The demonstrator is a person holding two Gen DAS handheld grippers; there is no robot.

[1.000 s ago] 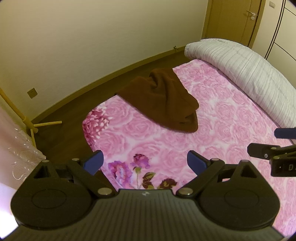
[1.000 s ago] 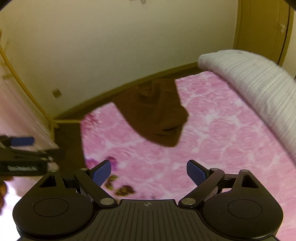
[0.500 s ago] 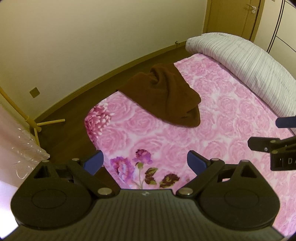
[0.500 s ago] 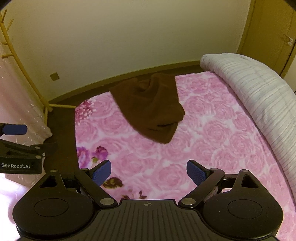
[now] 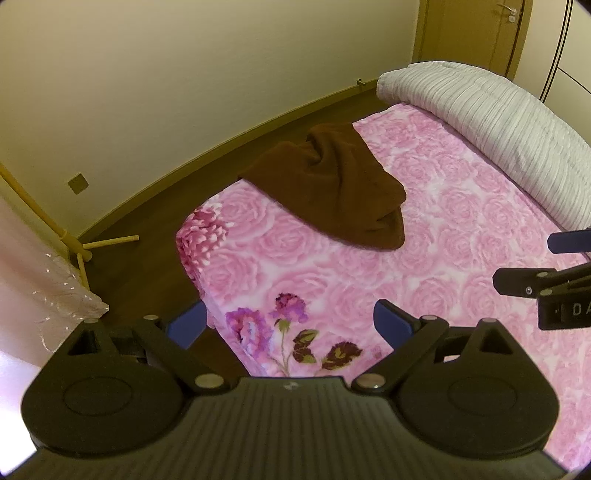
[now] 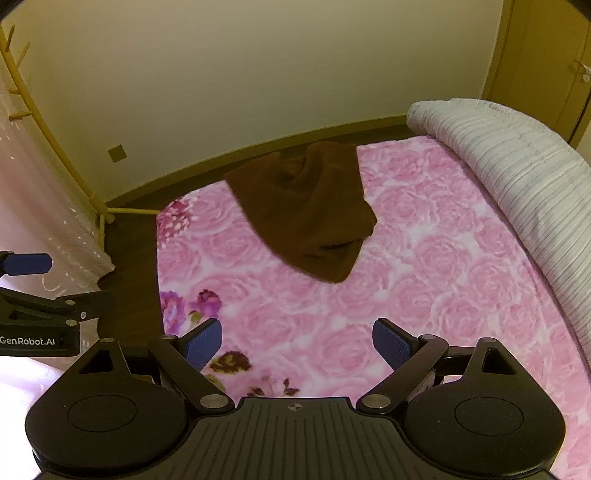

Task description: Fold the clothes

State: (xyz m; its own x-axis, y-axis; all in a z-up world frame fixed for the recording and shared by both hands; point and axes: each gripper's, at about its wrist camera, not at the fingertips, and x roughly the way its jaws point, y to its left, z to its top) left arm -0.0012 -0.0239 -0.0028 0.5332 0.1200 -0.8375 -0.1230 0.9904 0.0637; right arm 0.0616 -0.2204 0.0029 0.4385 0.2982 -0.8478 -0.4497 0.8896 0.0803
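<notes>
A crumpled brown garment [image 5: 332, 188] lies on the far left corner of the bed, on a pink rose-patterned sheet [image 5: 461, 236]; it also shows in the right wrist view [image 6: 306, 218]. My left gripper [image 5: 290, 323] is open and empty, held above the bed's near left edge, well short of the garment. My right gripper [image 6: 297, 341] is open and empty, above the sheet, also short of the garment. Each gripper shows at the edge of the other's view: the right one [image 5: 554, 280] and the left one [image 6: 33, 295].
A rolled grey-white striped duvet [image 5: 491, 122] lies along the bed's right side. Dark wood floor [image 5: 140, 266] and a cream wall lie beyond the bed. A yellow wooden rack [image 6: 55, 147] with a pale pink cover stands at left. A door [image 5: 476, 33] is at back right.
Both grippers have drifted slightly, so the garment sits a little higher and farther in each view. The right wrist view has steadied from blur. The jaws stay open.
</notes>
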